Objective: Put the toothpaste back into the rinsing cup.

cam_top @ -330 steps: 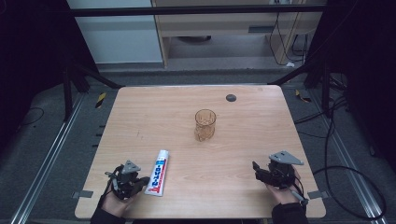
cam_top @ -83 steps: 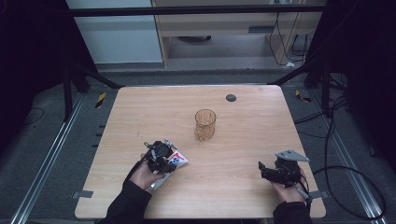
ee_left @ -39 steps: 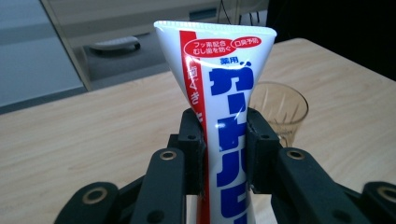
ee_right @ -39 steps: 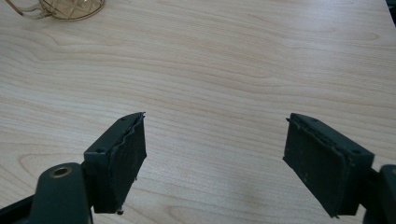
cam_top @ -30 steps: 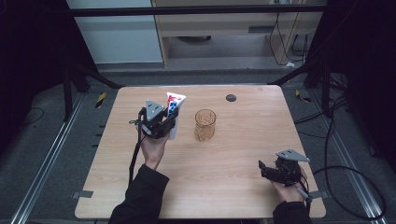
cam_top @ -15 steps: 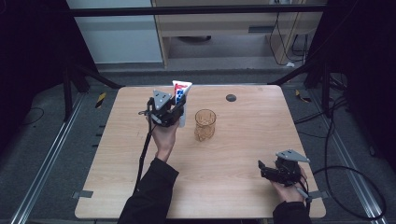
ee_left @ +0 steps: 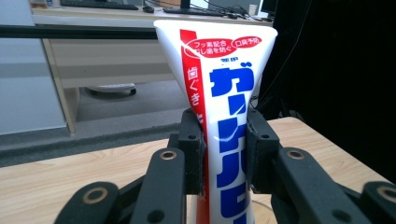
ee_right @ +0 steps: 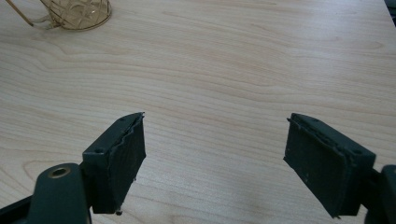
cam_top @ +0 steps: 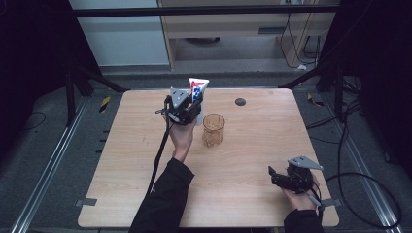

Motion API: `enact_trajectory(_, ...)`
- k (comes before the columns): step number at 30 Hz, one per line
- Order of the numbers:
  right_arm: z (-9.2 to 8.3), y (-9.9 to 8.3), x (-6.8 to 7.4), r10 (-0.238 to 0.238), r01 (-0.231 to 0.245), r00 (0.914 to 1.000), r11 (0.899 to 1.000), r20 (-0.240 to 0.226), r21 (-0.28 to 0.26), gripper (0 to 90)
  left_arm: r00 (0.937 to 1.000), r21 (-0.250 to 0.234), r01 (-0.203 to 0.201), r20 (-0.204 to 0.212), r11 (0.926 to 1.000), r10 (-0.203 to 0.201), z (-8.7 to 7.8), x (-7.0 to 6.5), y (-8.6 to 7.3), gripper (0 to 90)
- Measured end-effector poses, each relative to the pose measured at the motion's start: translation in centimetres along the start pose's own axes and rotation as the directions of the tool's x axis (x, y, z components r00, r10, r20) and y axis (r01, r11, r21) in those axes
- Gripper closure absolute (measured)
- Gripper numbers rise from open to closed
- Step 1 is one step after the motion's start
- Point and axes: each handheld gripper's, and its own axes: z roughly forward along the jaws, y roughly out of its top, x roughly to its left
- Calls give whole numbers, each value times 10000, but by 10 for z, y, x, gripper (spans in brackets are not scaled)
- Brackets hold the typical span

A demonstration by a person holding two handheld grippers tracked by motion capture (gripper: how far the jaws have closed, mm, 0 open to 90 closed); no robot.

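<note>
The left gripper (cam_top: pixel 190 108) has carried the toothpaste tube (cam_top: pixel 197 92) farther across the table (cam_top: pixel 252 145), clamped upright just left of the amber glass (cam_top: pixel 213 128), perhaps touching it. The right gripper (cam_top: pixel 278 177) rests near-right, jaws wide, empty.

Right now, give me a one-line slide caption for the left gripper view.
Left gripper clamps an upright toothpaste tube, crimped end up, above the wooden table.

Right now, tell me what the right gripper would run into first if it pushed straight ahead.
The right gripper, jaws open, points across bare table. The glass mug sits far ahead but off to its left, so the way looks free, though depth is hard to judge.
</note>
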Motion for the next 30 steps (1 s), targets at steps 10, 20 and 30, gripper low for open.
enact_trajectory(10, 0, -2, 0, -67, 66, 10000, 9999, -35, -135, 198, 9996, -113, -103, 247, 9999, 106, 20, -14, 9, 712)
enact_trajectory(20, 0, -2, -1, -65, 65, 10000, 9999, -1, -102, 199, 9993, 88, -82, 361, 9999, 79, 36, -20, 0, 712)
enact_trajectory(30, 1, -3, -1, -127, 127, 9999, 9999, -6, -104, 200, 9986, 371, -199, 488, 9991, 180, 51, -26, -14, 712)
